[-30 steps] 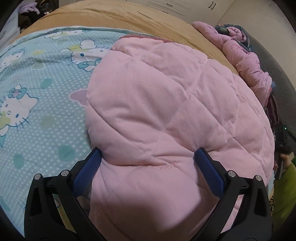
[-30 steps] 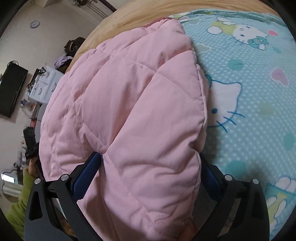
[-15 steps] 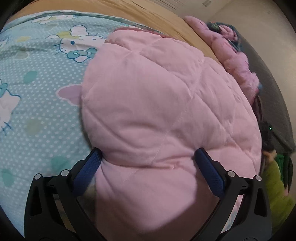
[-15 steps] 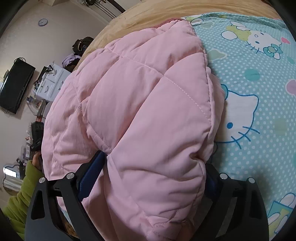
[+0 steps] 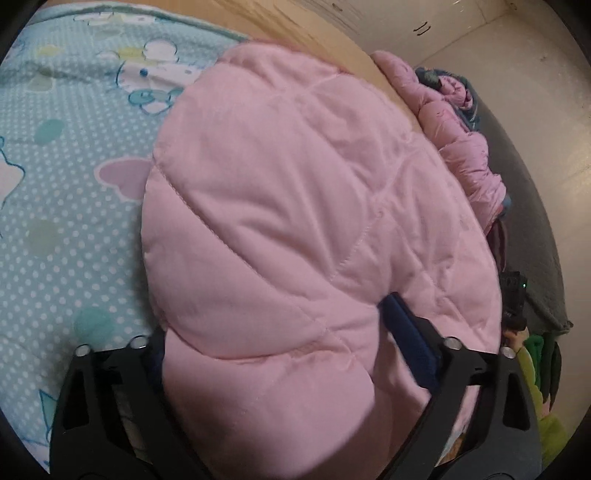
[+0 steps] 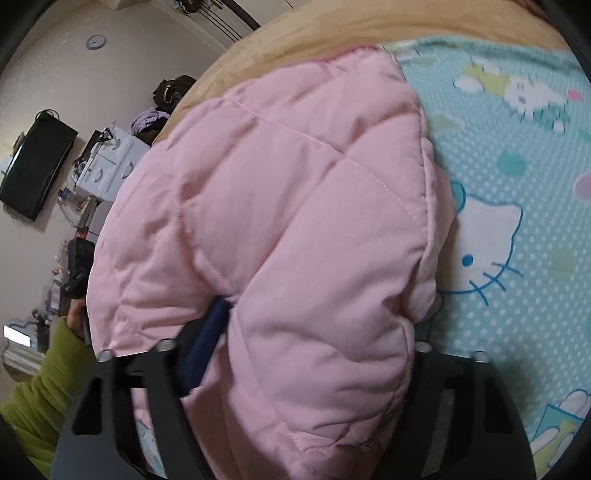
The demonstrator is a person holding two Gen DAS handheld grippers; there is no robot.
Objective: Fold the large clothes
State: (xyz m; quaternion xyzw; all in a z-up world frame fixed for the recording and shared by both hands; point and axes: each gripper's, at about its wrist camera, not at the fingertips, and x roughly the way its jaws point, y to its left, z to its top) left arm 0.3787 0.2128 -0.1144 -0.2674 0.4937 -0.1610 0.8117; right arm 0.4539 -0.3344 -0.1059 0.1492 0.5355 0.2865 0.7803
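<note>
Pink quilted jacket (image 5: 295,221) is pretty much all I see, lying puffed up on the bed's teal cartoon-cat sheet (image 5: 55,221), with the tan blanket (image 6: 332,29) behind it. The near hem is bunched up between both sets of my fingers.

My left view catches stuff the right doesn't: a second pink puffer (image 5: 461,147) heaped past the jacket's far edge, next to something grey. My right view gets the room instead, with a black TV (image 6: 37,166) on the wall, white drawers (image 6: 107,162), a small round clock (image 6: 96,41), plus my green sleeve (image 6: 44,376) down low.

Left gripper (image 5: 273,332): its fingers have just been closing, and the blue pad on the right now digs into a thick fold of jacket. The other pad is buried under fabric, so it's a clamp on the hem.

Right gripper (image 6: 321,325): same deal, fingers just been closing, and way more than a second ago when they stood wide around the fold. They're squeezing it now.
</note>
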